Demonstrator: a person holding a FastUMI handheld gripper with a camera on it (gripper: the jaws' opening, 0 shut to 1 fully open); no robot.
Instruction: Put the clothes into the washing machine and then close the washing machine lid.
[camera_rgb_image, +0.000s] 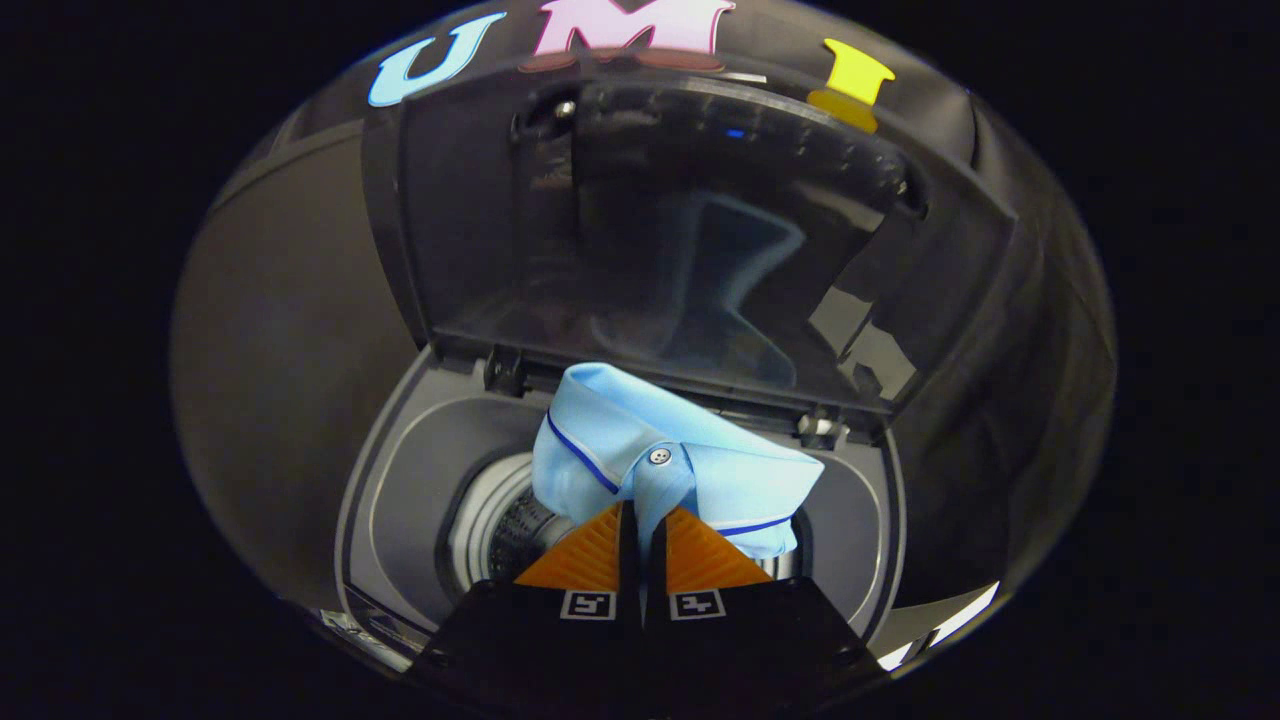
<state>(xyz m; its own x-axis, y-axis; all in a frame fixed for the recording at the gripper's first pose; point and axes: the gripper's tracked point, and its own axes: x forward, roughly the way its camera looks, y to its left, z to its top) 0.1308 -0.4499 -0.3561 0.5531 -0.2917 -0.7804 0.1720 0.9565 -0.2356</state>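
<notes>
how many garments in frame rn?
1. A light blue shirt is pinched between the gripper fingers, hanging over the washing machine drum opening, below the raised lid. More could lie deeper in the drum, which the shirt hides.

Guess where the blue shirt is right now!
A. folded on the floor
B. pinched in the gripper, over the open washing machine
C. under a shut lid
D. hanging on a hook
B: the gripper has both fingers closed on the light blue shirt, holding it above the drum of the washing machine, whose lid stands raised behind it.
</notes>
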